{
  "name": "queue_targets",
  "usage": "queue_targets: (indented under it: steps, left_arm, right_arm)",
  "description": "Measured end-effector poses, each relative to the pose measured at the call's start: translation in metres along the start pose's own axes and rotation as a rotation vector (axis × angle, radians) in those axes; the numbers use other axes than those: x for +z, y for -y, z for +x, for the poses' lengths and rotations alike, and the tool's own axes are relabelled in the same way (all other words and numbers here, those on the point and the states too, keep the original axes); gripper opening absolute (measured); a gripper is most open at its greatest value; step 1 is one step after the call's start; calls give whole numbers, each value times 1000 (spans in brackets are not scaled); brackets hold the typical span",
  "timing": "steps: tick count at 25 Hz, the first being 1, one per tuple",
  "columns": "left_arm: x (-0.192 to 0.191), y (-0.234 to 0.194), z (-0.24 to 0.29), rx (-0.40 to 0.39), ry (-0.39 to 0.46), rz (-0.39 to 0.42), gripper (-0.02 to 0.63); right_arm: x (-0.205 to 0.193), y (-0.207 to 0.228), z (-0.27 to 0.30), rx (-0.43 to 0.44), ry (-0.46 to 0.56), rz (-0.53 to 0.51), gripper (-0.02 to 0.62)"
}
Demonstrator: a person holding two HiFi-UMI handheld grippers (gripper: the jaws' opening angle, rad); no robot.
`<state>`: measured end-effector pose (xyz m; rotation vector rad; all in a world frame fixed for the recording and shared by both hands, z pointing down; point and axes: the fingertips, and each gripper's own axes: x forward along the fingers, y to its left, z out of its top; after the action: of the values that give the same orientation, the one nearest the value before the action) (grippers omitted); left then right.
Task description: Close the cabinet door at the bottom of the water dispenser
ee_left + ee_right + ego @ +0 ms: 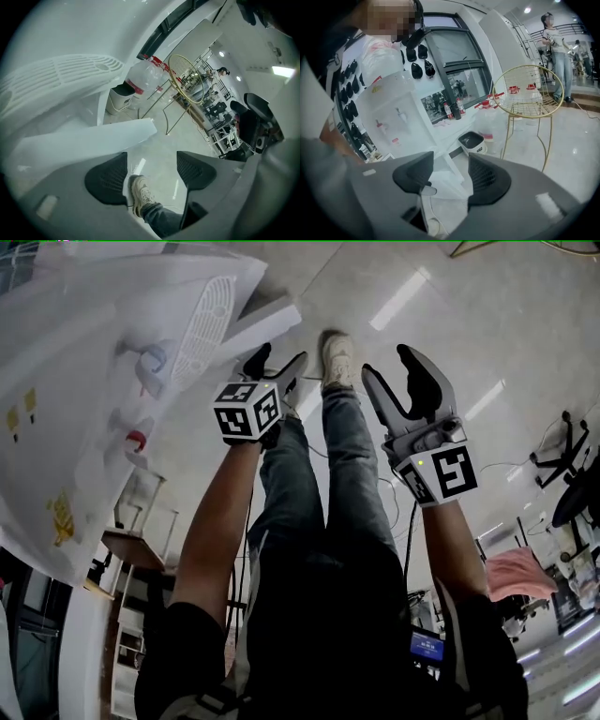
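Both pairs of jaws stand wide apart and clasp nothing: the left gripper (151, 169) has only floor in its gap, and the right gripper (450, 174) is just as empty. Ahead of the right jaws and off to their left rises the white water dispenser (393, 119), with its red and blue taps facing out. The cabinet door (93, 140) at its bottom stands swung open. It is a white panel running just beyond the left gripper's left pad, and no pad presses on it. Farther out, past the right gripper's right pad, stands a gold wire chair (529, 93). A large clear water bottle (140, 77) with a red band lies well beyond the left jaws, above the door's free end. A small white bin (472, 140) with a dark top sits on the floor just past the right gripper's gap. The person's pale shoe (139, 193) shows low between the left pads, on the floor far below them.
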<state>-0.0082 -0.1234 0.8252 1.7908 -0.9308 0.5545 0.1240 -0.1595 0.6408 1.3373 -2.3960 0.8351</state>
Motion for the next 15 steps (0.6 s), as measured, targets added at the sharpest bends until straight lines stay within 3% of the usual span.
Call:
queue_targets:
  steps: [8,15]
  left_arm:
    - [8,6,12,10,-6,-2,341]
    - [21,4,20,33,39,-6,341]
  right_arm:
    - [-1,12,13,32,-24,9,232]
    - [-2,17,19,50,-20,21,225]
